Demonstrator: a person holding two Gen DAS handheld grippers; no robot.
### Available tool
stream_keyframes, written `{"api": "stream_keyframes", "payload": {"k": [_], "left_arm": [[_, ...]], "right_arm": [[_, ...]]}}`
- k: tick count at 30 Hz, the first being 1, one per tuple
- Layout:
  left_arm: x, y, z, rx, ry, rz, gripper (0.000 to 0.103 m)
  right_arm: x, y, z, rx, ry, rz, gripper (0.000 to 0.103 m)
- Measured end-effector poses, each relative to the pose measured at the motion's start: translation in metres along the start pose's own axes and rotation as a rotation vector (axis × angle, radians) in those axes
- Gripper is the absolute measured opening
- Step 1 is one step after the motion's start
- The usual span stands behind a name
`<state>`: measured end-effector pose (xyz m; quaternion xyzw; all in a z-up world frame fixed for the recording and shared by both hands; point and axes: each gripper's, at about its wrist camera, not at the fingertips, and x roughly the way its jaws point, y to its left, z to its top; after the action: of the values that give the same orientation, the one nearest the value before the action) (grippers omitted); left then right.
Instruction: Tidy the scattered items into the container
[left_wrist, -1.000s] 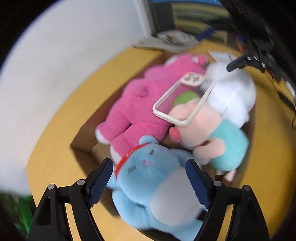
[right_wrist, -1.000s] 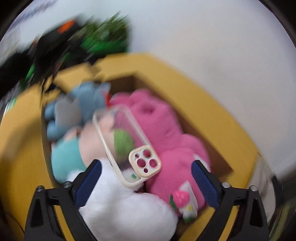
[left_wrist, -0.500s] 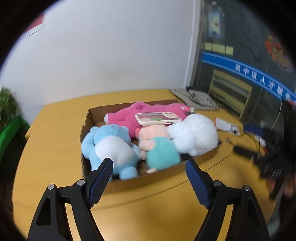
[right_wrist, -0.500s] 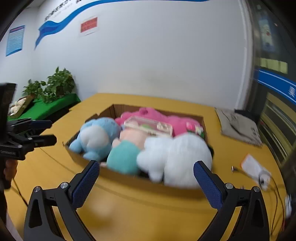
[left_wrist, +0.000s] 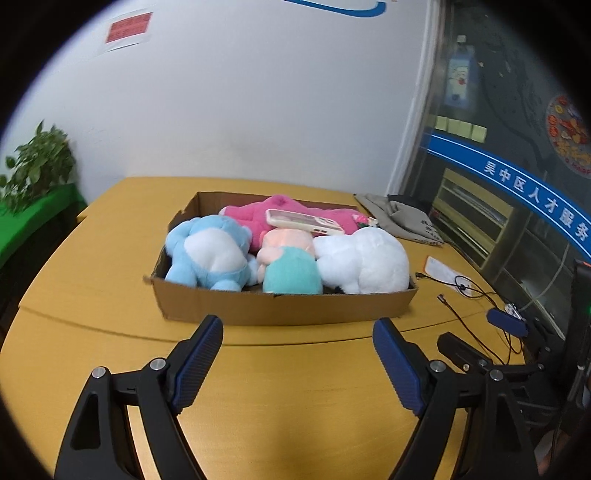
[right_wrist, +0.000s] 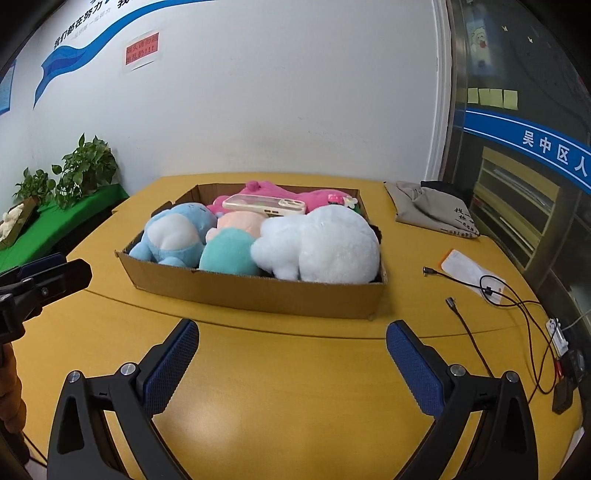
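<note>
Left tongs (left_wrist: 297, 334) angled down, jaws wide and opening, nothing between the blue pads. Right tongs (right_wrist: 291, 339) same downward tilt, jaws spread wide, empty. Both held side by side, level with each other.

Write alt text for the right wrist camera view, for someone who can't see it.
A cardboard box on a yellow table holds blue, teal, white and pink plush toys, a phone case lying on top. The open right gripper frames the foreground, empty.
</note>
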<state>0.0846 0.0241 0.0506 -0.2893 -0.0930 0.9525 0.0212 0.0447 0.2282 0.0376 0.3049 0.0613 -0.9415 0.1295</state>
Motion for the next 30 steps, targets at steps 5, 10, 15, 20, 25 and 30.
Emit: {"api": "stream_keyframes", "payload": {"k": [5, 10, 15, 20, 25, 30], "left_arm": [[-0.003, -0.002, -0.013, 0.016, -0.028, 0.091, 0.084], [0.000, 0.007, -0.024, -0.015, -0.020, 0.089, 0.084], [0.006, 0.008, -0.030, 0.011, -0.012, 0.129, 0.084], [0.013, 0.012, -0.029, 0.012, 0.010, 0.120, 0.084], [0.019, 0.011, -0.029, 0.027, 0.026, 0.114, 0.084], [0.023, 0.009, -0.030, 0.037, 0.035, 0.113, 0.084]], "right_arm": [[-0.002, 0.000, -0.009, -0.007, 0.002, -0.009, 0.103], [0.002, 0.003, -0.017, -0.005, 0.013, -0.023, 0.103], [0.003, 0.005, -0.021, 0.004, 0.014, -0.032, 0.103], [0.005, 0.009, -0.023, 0.004, 0.017, -0.044, 0.103], [0.005, 0.010, -0.023, 0.014, 0.013, -0.046, 0.103], [0.009, 0.012, -0.026, 0.008, 0.017, -0.049, 0.103]]}}
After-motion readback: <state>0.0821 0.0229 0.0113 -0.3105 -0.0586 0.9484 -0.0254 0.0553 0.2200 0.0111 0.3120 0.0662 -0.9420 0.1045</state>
